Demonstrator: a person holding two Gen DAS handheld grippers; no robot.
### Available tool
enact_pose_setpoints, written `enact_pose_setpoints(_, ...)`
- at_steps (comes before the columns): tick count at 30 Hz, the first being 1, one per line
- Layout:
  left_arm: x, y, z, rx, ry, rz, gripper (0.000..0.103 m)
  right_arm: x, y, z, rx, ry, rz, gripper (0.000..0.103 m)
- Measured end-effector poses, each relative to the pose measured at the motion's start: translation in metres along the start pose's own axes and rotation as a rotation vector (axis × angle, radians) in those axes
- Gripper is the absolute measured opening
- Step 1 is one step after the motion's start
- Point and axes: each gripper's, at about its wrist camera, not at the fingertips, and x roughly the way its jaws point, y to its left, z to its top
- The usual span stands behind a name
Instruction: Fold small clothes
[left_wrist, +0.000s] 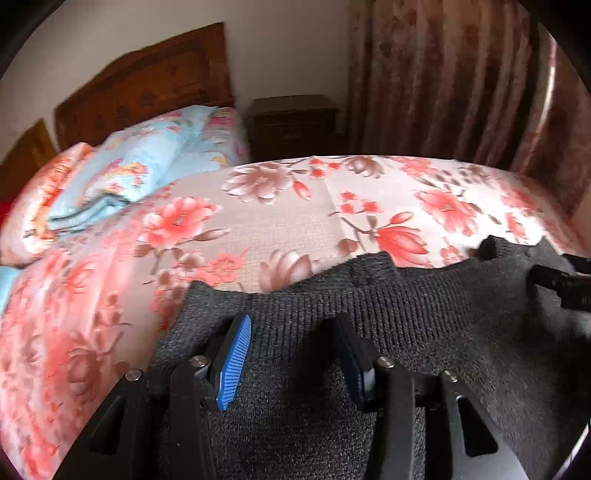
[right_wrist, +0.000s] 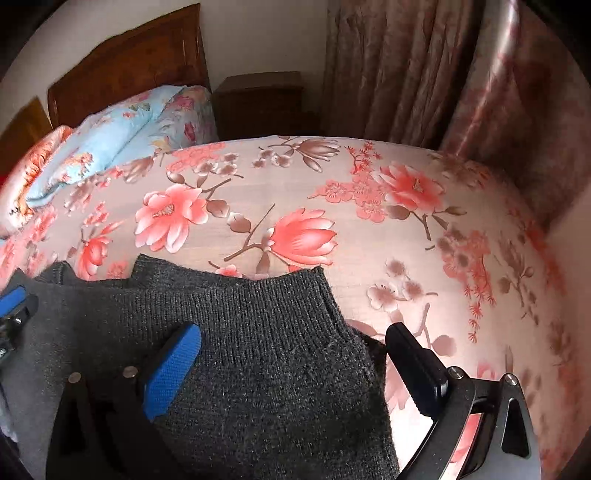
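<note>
A dark grey knit garment (left_wrist: 406, 332) lies flat on the floral bed sheet (left_wrist: 280, 221), its ribbed hem towards the far side. My left gripper (left_wrist: 291, 326) hovers over the garment's left part, jaws apart, blue pads (left_wrist: 234, 363) clear of the knit, nothing pinched. In the right wrist view the same garment (right_wrist: 258, 369) fills the lower middle. My right gripper (right_wrist: 293, 334) stands wide open astride its right edge: one finger over the knit, the other over bare sheet (right_wrist: 369, 206). At that view's left edge a blue pad (right_wrist: 13, 299) of the left gripper shows.
A folded light-blue floral quilt (left_wrist: 140, 173) and pillows lie at the bed's head by the wooden headboard (left_wrist: 147, 85). A dark nightstand (left_wrist: 295, 125) stands beyond the bed. Patterned curtains (left_wrist: 461, 81) hang along the far right side.
</note>
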Motion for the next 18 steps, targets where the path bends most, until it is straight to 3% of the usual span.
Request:
enact_pose_setpoints(1, -0.004, -0.006, 0.001, -0.009, -0.011, 0.031, 0.046, 0.002, 0.005, -0.001, -0.021, -0.005, -0.018, 0.103)
enact_pose_setpoints(2, -0.009, -0.011, 0.001, -0.023, -0.024, 0.012, 0.044, 0.002, 0.010, -0.001, -0.039, -0.017, -0.038, 0.103)
enact_pose_setpoints(4, -0.016, -0.030, 0.001, -0.025, -0.038, -0.091, 0.045, 0.000, 0.018, -0.002, -0.074, -0.047, -0.081, 0.103)
enact_pose_setpoints(5, -0.017, -0.046, 0.000, 0.013, -0.035, -0.108, 0.045, -0.001, 0.019, -0.003, -0.076, -0.050, -0.086, 0.103)
enact_pose_setpoints(7, -0.012, -0.071, -0.002, 0.125, -0.024, -0.046, 0.045, -0.002, 0.017, -0.003, -0.065, -0.046, -0.072, 0.103)
enact_pose_setpoints(9, -0.011, -0.073, 0.000, 0.150, -0.028, -0.036, 0.046, -0.001, 0.013, -0.001, -0.051, -0.036, -0.053, 0.103)
enact_pose_setpoints(12, -0.002, -0.043, 0.006, 0.052, 0.006, -0.132, 0.049, 0.000, 0.011, 0.000, -0.036, -0.028, -0.031, 0.103)
enact_pose_setpoints(15, 0.002, 0.010, 0.009, -0.081, -0.013, -0.034, 0.049, 0.002, 0.012, -0.001, -0.042, -0.032, -0.038, 0.103)
enact_pose_setpoints(16, 0.003, 0.027, 0.009, -0.144, -0.012, -0.041, 0.048, 0.001, 0.012, -0.002, -0.047, -0.037, -0.044, 0.103)
enact_pose_setpoints(18, 0.004, 0.065, 0.004, -0.324, -0.018, -0.134, 0.048, 0.000, 0.013, -0.002, -0.052, -0.042, -0.050, 0.103)
